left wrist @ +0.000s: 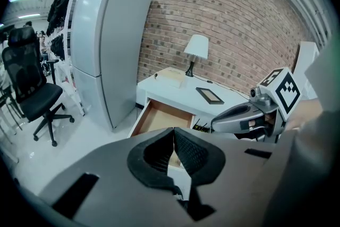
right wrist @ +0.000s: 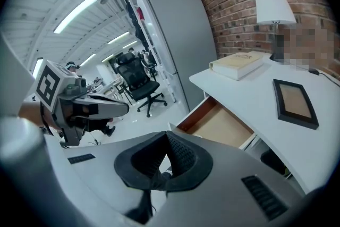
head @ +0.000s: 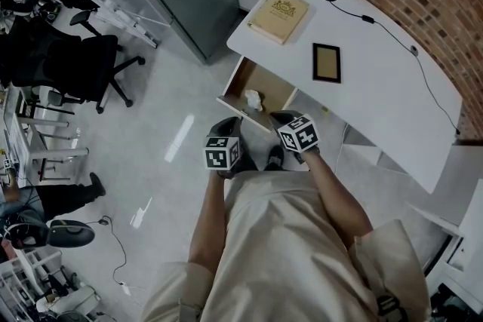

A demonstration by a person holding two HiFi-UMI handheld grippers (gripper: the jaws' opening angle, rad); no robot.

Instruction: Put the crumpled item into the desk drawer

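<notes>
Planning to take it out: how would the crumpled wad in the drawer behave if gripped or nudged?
The wad looks like crumpled paper: probably very light, and it would squash when gripped. Being lumpy, it would likely skid or tumble, not roll, on the drawer floor.

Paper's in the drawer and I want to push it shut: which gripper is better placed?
Left, probably. The left gripper sits squarely before the front of the open drawer, jaws together. The right gripper, also shut, hangs off toward one corner. The crumpled paper lies inside.

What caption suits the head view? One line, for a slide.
Crumpled item lies in the open desk drawer, left gripper and right gripper held shut just in front.
</notes>
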